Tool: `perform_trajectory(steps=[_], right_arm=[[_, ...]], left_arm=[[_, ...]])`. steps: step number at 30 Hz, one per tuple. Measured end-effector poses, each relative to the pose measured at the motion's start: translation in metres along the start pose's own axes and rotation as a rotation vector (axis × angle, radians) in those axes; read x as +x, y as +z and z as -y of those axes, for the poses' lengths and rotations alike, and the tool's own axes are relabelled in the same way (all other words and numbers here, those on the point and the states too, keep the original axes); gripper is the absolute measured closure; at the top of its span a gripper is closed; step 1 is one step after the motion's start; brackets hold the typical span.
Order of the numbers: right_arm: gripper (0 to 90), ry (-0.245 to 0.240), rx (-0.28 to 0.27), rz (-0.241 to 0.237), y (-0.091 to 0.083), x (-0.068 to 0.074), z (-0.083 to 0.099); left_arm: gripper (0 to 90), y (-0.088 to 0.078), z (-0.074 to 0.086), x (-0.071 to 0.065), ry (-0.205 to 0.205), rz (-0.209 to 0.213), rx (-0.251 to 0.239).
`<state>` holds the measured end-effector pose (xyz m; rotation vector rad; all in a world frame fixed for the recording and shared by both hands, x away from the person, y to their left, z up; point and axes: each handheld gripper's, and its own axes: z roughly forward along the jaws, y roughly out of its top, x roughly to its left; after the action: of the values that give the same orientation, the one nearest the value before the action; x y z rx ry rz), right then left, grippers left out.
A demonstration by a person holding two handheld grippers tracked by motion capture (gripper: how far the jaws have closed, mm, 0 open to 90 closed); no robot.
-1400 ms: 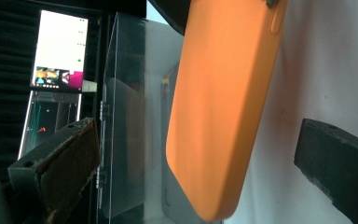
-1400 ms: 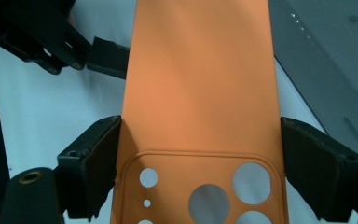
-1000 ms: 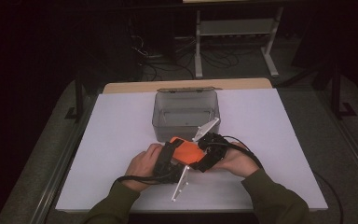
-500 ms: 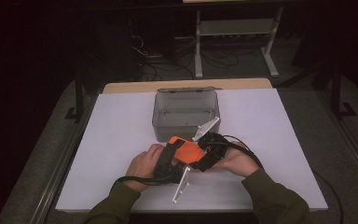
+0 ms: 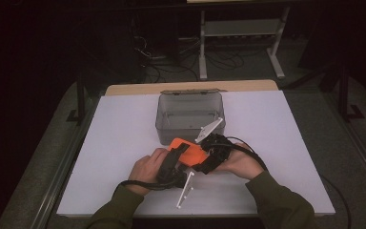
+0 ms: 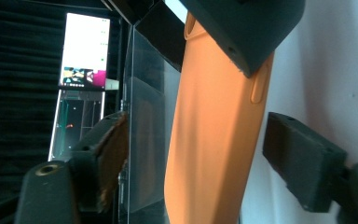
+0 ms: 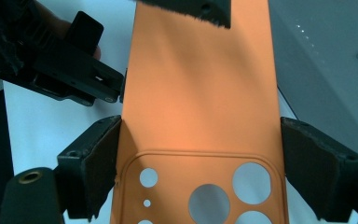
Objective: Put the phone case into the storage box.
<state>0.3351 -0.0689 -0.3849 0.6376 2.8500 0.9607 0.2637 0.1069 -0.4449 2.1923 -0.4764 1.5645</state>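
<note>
orange phone case [image 5: 187,149] was held above the white table [image 5: 124,143], just near of the clear box [image 5: 190,114] | right gripper [image 7: 200,163] was clamped on its edges | left gripper [image 6: 191,158] jaws had just been closing around it, pads not yet pressing

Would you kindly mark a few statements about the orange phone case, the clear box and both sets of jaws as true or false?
1. The right gripper is shut on the orange phone case. True.
2. The case lies inside the clear box. False: it is held in front of the box.
3. The left gripper has the case between its jaws. True; they have just been closing.
4. The box lid is shut. False: it stands open.
</note>
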Motion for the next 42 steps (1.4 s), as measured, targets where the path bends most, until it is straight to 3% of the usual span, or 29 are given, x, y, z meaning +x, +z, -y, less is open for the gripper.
perform_trajectory(steps=[27,28,42], right_arm=[[15.3,0.015,-0.007,-0.005,0.0012,-0.0008,-0.0006],[15.3,0.016,-0.008,-0.006,0.0013,-0.0009,-0.0007],[15.3,0.041,0.001,-0.008,0.0017,-0.0032,0.0003]], left_arm=[[49.8,-0.0021,-0.0046,-0.0038,0.050,-0.023,-0.007],[50.3,-0.0013,-0.0047,-0.0049,0.036,-0.026,-0.022],[58.0,-0.0026,-0.0055,-0.0050,0.044,-0.024,-0.028]])
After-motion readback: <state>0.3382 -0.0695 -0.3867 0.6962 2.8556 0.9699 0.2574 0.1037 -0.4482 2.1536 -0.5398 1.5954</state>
